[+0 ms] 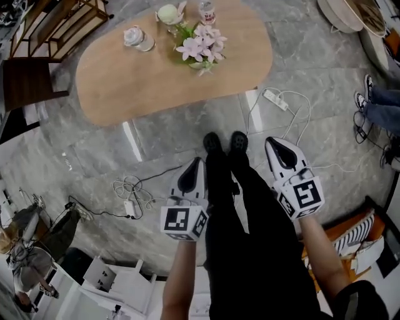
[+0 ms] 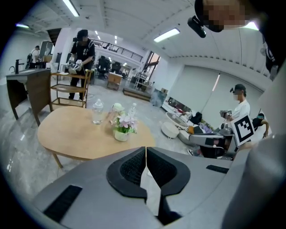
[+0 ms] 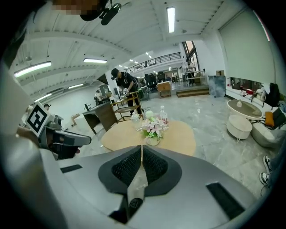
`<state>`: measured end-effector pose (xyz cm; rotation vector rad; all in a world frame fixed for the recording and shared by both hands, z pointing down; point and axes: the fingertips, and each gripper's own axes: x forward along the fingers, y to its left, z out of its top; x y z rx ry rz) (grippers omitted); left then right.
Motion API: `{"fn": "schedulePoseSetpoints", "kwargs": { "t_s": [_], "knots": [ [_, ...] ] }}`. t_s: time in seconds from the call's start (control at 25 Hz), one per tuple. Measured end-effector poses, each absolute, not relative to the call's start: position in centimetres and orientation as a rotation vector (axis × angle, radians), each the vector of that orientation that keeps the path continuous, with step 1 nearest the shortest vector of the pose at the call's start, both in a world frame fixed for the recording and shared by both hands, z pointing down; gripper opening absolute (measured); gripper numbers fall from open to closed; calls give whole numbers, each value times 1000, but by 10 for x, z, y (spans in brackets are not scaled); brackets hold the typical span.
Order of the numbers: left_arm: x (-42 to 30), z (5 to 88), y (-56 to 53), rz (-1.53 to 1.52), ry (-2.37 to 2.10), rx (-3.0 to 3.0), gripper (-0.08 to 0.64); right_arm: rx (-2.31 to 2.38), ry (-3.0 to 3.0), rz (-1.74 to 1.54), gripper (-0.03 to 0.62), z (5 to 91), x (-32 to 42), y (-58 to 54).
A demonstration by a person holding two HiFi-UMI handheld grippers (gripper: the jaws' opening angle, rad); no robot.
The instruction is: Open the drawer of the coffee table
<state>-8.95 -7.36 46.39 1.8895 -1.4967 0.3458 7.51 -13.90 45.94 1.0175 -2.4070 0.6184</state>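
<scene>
coffee table (image 1: 144, 78) bears flowers (image 1: 201, 44), bottle (image 1: 206, 10), print illegible

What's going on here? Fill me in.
A person stands on the marble floor, apart from the wooden coffee table, with a tool in each hand. The left hand-held gripper and the right hand-held gripper are both shut with nothing between their jaws, and neither touches the table. Flowers, a glass jar and a bottle sit on top. No drawer shows in any view.
</scene>
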Motion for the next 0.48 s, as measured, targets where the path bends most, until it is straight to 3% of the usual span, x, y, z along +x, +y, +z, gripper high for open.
{"fn": "schedulePoseSetpoints", "kwargs": {
  "t_s": [0.48],
  "knots": [
    [-112,611,-103,405,-1437,1908,14,996,-2300,623,14,612,61,-156]
  ]
}}
